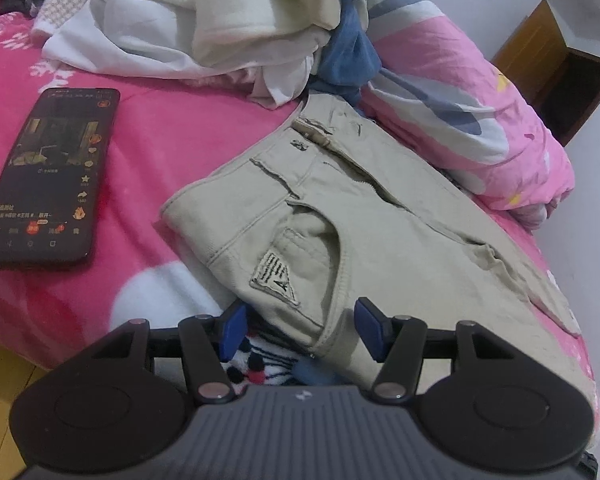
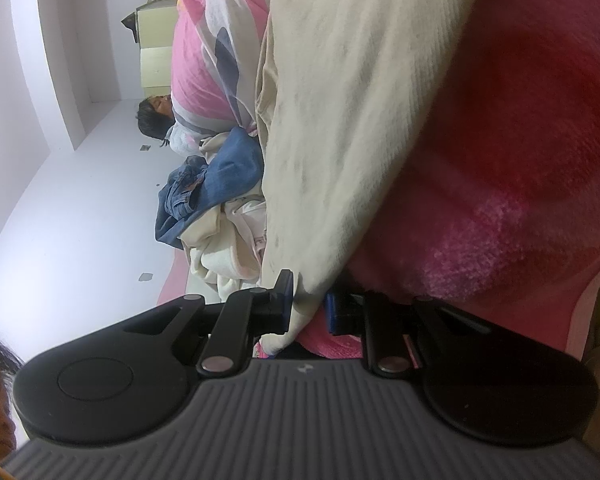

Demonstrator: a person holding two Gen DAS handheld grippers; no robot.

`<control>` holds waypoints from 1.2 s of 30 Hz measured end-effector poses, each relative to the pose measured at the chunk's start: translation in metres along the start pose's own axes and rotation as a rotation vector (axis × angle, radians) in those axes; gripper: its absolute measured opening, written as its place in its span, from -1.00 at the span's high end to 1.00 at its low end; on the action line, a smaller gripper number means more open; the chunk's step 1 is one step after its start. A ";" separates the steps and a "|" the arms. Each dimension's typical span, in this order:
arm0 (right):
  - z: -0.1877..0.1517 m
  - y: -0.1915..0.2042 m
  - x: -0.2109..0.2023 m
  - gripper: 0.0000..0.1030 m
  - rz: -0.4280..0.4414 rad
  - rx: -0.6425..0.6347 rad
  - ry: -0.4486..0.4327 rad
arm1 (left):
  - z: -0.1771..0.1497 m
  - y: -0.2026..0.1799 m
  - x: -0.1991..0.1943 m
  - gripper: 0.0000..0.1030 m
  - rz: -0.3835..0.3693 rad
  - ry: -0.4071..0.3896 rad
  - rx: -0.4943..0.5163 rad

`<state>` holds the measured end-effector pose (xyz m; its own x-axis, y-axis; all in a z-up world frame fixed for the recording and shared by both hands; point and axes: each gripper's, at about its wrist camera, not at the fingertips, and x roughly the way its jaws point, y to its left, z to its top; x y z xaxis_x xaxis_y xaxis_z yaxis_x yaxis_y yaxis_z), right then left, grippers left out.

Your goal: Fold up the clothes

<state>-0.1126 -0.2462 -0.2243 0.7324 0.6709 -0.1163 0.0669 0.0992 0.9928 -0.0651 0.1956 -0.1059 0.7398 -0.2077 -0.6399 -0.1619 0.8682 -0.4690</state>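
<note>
A pink bed carries the scene, a pink quilt bunched along its far edge. A heap of clothes in white, cream and blue sits at the back. In front of it lie beige trousers, waistband towards the heap and touching it, legs running to the bed's near edge. A phone lies screen-up, well apart from them. The left gripper hangs part open over the trousers' pocket, nothing between its pads. The right gripper, turned sideways, is clamped on a trouser edge.
</note>
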 end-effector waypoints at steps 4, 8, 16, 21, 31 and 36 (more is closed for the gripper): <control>0.000 -0.003 -0.004 0.72 0.001 0.005 -0.001 | 0.003 -0.004 0.003 -0.15 0.022 -0.020 -0.002; 0.000 -0.004 -0.007 0.72 -0.001 0.006 -0.002 | 0.007 -0.005 0.003 -0.12 0.031 -0.038 -0.017; 0.000 0.007 -0.004 0.68 0.036 -0.036 0.006 | 0.012 -0.006 0.006 0.43 0.103 -0.029 -0.028; 0.003 0.007 0.002 0.68 0.019 -0.019 0.006 | 0.014 -0.008 0.003 0.47 0.108 -0.026 -0.036; -0.002 0.017 0.003 0.68 0.015 -0.035 -0.022 | 0.020 0.010 0.001 0.56 -0.053 -0.068 -0.165; -0.003 0.008 -0.001 0.67 0.010 0.024 -0.033 | 0.022 0.013 0.009 0.45 -0.075 -0.065 -0.190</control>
<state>-0.1149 -0.2435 -0.2160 0.7548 0.6474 -0.1056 0.0751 0.0746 0.9944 -0.0466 0.2144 -0.1042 0.7938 -0.2342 -0.5613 -0.2206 0.7492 -0.6245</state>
